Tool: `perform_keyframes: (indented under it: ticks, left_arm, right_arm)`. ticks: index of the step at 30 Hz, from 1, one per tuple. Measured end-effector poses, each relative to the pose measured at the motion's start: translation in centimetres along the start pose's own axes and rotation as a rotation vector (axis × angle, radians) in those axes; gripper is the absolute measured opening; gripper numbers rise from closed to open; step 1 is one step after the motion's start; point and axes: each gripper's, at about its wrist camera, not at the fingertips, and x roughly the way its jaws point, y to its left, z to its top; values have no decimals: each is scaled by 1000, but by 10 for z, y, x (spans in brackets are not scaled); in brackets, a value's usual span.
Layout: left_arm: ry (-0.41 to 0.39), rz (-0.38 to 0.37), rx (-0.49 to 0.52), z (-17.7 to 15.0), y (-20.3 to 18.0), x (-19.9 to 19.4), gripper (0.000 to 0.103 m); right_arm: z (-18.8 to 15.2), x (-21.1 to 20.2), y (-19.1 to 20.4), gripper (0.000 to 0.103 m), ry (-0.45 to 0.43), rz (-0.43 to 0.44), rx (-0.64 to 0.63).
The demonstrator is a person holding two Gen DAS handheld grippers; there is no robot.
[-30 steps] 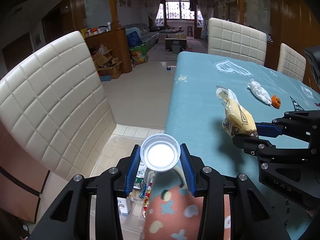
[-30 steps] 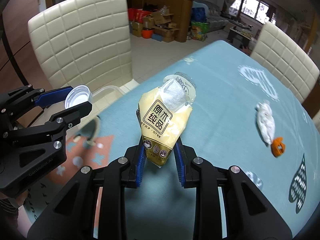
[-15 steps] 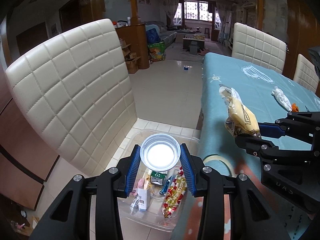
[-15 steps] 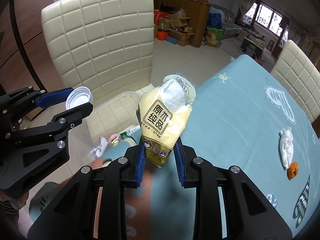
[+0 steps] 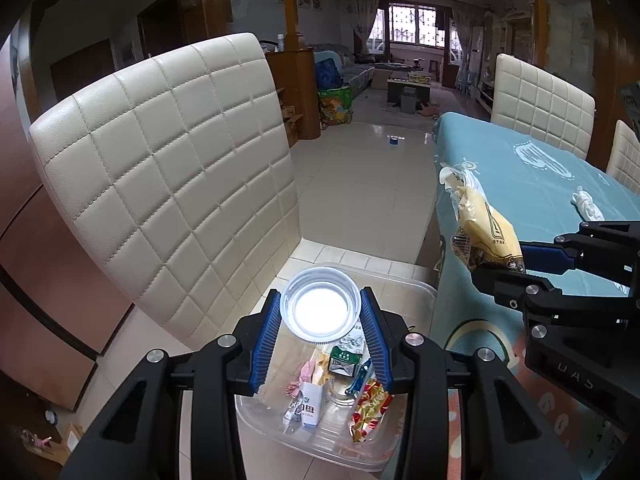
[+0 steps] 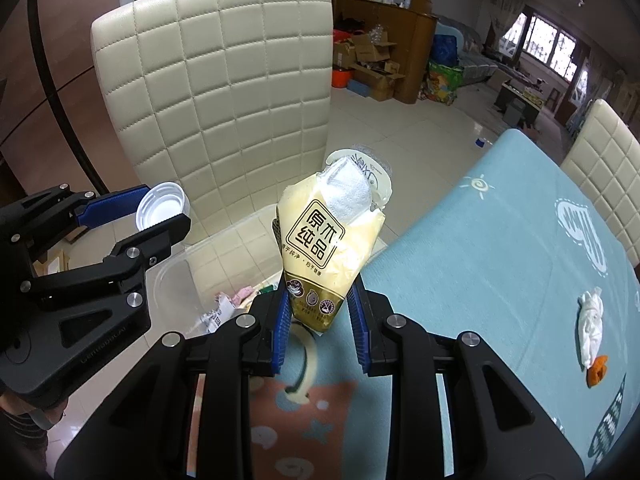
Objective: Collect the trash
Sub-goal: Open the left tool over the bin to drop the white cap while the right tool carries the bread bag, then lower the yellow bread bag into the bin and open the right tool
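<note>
The left gripper (image 5: pixel 320 316) is clamping one white bottle cap (image 5: pixel 320 304) betw. its two blue pads, w/ the open side of the cap facing the camera, and it is hanging directly over one clear plastic bin (image 5: pixel 416 292) that is standing on the tiled floor (image 5: pixel 360 184). The right gripper (image 6: pixel 318 316) is pinching one yellow tissue packet (image 6: pixel 328 248) at its lower end, jaws narrow, and the packet is standing upright above the table edge, not yet over the bin. The bin is sitting in the gap betw. one cream quilted chair (image 5: pixel 160 184) on its left and the hanging edge of the teal tablecloth (image 5: pixel 532 184) on its right; its far rim is just beside the chair's lower edge, so the room for moving is narrow at both sides but open upwards and toward the far floor. Inside the bin several wrappers (image 5: pixel 368 404) and small cartons are lying mixed, I cannot count them exactly. On the table top, well apart from both grippers, one crumpled white tissue (image 6: pixel 590 328) is lying w/ one small orange piece (image 6: pixel 598 370) touching its near end. In total three cream chairs are showing in the left wrist view: one by the bin and two at the far side of the table.
</note>
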Motion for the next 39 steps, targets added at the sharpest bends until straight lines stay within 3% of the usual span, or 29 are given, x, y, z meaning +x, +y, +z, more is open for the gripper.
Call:
perform_keyframes:
  ticks: [7,9,10,11,31,34,36,39]
  left_arm:
    - [23,-4,-12,-3,6,10,41]
    - [30,-6,-9,-3,5,13,64]
    - [26,2,-8,-3,5,13,81]
    - [17,10,-8,-4,4,12,84]
    - [29,36,-42,-10,16,-1,85]
    - [22,52,-40,-11,17,-5,85]
    - [20,54,-52,-11,20,-7,85]
    - [25,55,-68,-11,23,-9,85]
  right_arm:
    - [1,13,-1,29,22,-1,7]
    - [0,14,-5,29,28,-1,12]
    - [0,15,-6,29,31,-1,15]
    - [0,15,-6,29,32,-1,16]
    - [-2,10,6,34,27,26,-28]
    - [-2,10,4,52,30,21,-11]
    - [-3,7,-2,70,16,19,13]
    - [-5,2,-8,73,2,4,31]
